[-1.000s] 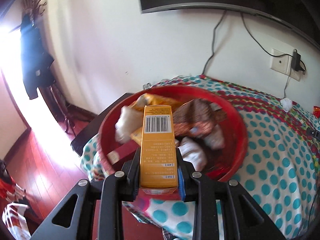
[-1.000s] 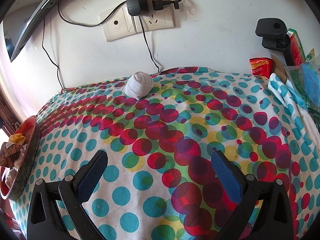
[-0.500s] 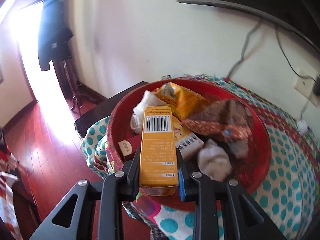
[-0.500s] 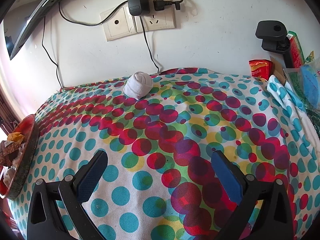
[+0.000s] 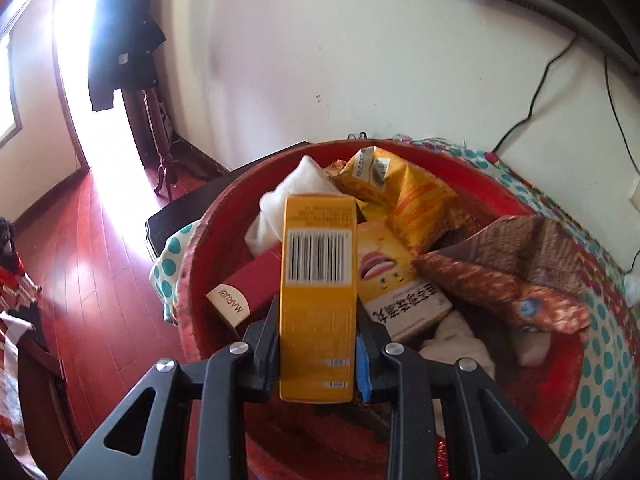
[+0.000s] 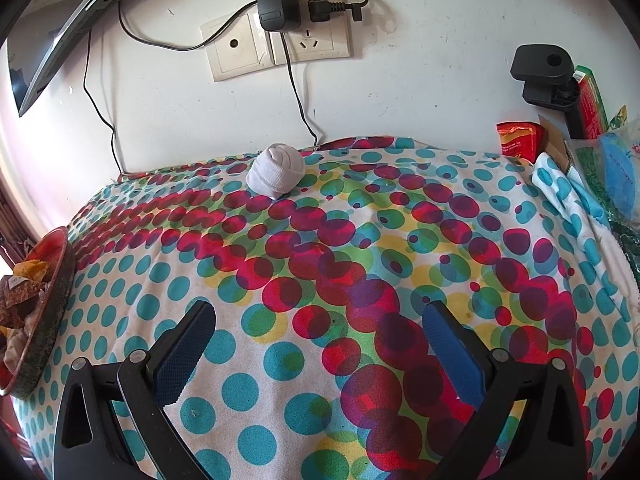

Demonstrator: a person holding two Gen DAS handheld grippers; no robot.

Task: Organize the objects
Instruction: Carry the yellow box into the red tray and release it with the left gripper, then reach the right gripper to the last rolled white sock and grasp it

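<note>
My left gripper (image 5: pixel 318 328) is shut on an orange box (image 5: pixel 318 280) with a barcode and holds it over the red basin (image 5: pixel 560 412). The basin holds a yellow snack bag (image 5: pixel 412 200), a brown snack bag (image 5: pixel 508 276), a white-and-yellow box (image 5: pixel 396 292), a red box (image 5: pixel 248 288) and white rolled socks (image 5: pixel 292 196). My right gripper (image 6: pixel 316 336) is open and empty above the dotted tablecloth (image 6: pixel 360 280). A white rolled sock (image 6: pixel 276 172) lies far ahead of it near the wall. The basin (image 6: pixel 44 320) shows at that view's left edge.
The basin sits at the table's left end, with red wood floor (image 5: pixel 80 260) below. Wall sockets with a charger (image 6: pixel 280 36) and cables hang above the table. A red packet (image 6: pixel 518 140), a black holder (image 6: pixel 544 72) and bags stand at the far right.
My left gripper has moved forward and lower over the basin with the orange box. The right gripper has hardly moved.
</note>
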